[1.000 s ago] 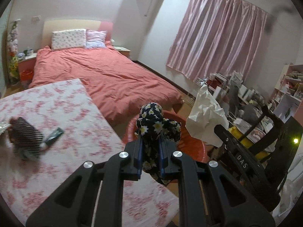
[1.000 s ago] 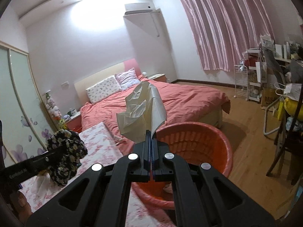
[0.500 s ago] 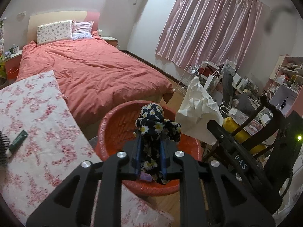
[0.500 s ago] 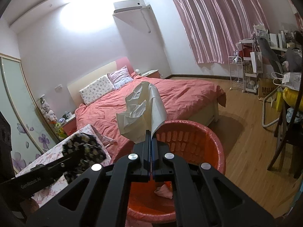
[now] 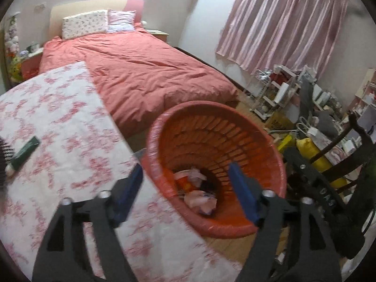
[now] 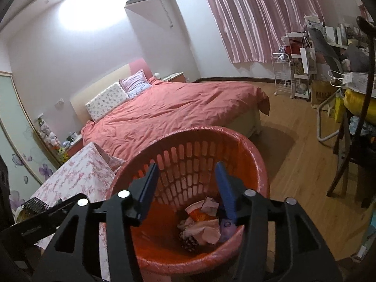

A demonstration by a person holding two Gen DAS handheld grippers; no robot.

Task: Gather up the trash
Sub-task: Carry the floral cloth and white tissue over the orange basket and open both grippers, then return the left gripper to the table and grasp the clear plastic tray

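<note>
Orange slatted basket (image 6: 249,155) beside the table holds crumpled trash (image 6: 206,225): light, soft; pinch any raised fold. Your left gripper (image 5: 185,188) and right gripper (image 6: 185,183) have just been opening, both empty.

The right gripper (image 6: 186,170) hangs over the red basket (image 6: 246,145), its jaws just opened with nothing between them. Crumpled trash (image 6: 202,225) lies on the basket's bottom. Left of the basket stands a counter (image 6: 82,176) under a floral cloth; beyond it, a red-covered bed (image 6: 176,110).
</note>
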